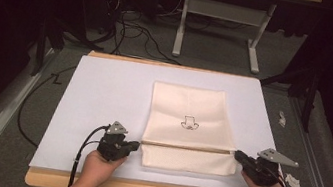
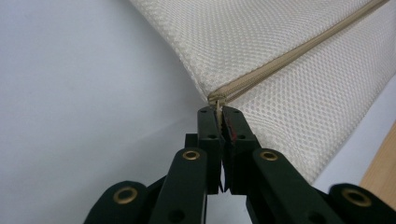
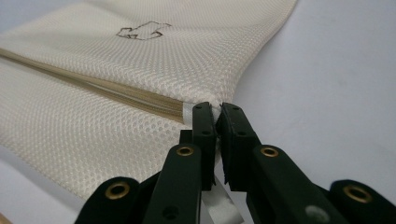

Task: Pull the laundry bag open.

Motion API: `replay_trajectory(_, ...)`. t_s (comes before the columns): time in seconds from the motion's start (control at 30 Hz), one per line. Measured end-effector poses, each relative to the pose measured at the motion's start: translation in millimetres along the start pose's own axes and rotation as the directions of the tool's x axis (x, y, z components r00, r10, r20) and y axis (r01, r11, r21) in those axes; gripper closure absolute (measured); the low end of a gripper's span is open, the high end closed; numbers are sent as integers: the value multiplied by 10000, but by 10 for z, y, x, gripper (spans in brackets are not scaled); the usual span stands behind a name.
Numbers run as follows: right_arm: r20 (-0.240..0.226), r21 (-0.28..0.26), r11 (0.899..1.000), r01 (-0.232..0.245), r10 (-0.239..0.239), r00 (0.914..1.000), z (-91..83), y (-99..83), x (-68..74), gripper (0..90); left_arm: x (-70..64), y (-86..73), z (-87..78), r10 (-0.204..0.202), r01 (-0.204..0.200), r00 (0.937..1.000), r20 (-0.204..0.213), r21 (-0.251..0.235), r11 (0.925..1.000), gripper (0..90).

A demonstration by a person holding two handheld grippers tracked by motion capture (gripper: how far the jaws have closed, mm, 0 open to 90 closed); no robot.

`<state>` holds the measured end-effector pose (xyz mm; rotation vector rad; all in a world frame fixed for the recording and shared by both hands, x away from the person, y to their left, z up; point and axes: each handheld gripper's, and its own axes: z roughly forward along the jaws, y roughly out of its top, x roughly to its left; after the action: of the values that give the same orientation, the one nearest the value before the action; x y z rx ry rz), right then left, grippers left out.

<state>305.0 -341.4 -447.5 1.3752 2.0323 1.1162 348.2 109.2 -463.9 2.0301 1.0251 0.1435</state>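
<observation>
Mesh bag (image 1: 187, 108) laid flat on white sheet (image 1: 103, 93). Zipper pull (image 2: 218, 108) pinched by left gripper (image 2: 219, 114); bag's opposite zipper end pinched by right gripper (image 3: 215, 114).

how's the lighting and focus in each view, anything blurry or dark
High view: the white sheet and mesh bag are evenly lit and soft, the room behind nearly black. Left gripper view: the zipper is sharp near the left gripper, the near linkages blurred. Right gripper view: mesh crisp by the right gripper, the print soft.
</observation>
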Motion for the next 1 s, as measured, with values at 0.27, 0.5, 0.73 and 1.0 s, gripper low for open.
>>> replay_trajectory(0.27,-124,3,9997,224,-224,9997,28,-22,30,781,-6,-82,31,108,-104,9998,183,-218,9997,795)
replay_trajectory(0.5,-188,-491,9980,400,-410,9990,26,-53,14,505,-37,-52,-93,1079,-1114,9930,-471,-773,9908,500)
replay_trajectory(0.73,1283,-684,9972,294,-205,9915,-69,-77,-201,249,245,-106,-292,1156,-1286,9730,-1997,-536,9902,203)
replay_trajectory(1.0,1708,-998,9940,-452,619,9834,-212,-157,-475,190,678,-238,-712,76,-473,9603,-2790,-1361,9896,114)
